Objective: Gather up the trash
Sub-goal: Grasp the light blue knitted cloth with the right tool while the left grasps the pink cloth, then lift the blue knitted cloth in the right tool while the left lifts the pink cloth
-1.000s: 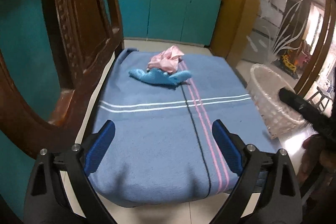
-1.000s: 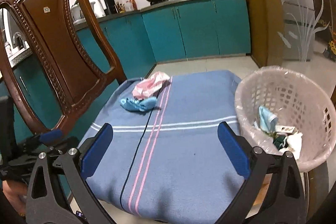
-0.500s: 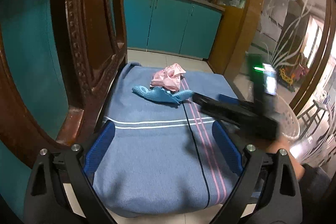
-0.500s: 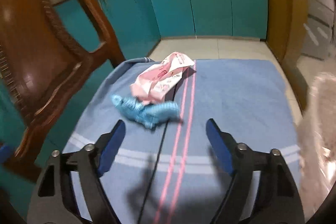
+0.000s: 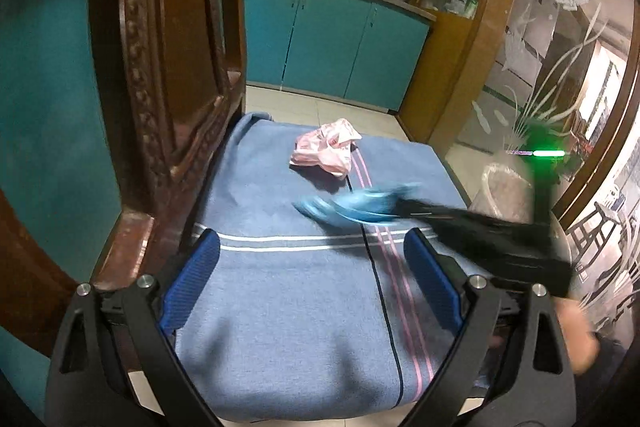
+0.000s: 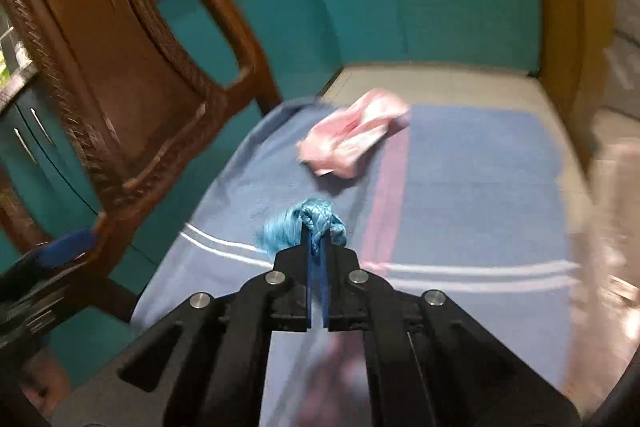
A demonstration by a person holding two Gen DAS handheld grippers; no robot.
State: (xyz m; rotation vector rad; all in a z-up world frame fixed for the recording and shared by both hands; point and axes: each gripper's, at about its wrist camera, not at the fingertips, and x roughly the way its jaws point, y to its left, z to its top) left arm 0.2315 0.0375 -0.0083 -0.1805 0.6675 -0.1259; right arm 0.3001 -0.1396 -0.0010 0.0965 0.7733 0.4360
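Observation:
A crumpled blue wrapper (image 6: 316, 221) is pinched in my right gripper (image 6: 318, 239), which is shut on it and holds it just above the blue blanket. In the left wrist view the same wrapper (image 5: 352, 207) is blurred at the tip of the right gripper (image 5: 404, 205), which reaches in from the right. A crumpled pink wrapper (image 5: 326, 147) lies further back on the blanket; it also shows in the right wrist view (image 6: 352, 141). My left gripper (image 5: 312, 275) is open and empty over the near part of the blanket.
The blue striped blanket (image 5: 288, 307) covers a chair seat. The carved wooden chair back (image 5: 168, 67) stands close on the left. A pale plastic-lined basket (image 5: 504, 191) stands on the floor to the right. Teal cabinets (image 5: 332, 43) are behind.
My right gripper moved in over the blanket, shut on the blue wrapper and pulled it away from the pink one, toward the right. My left gripper stayed open and nearly still.

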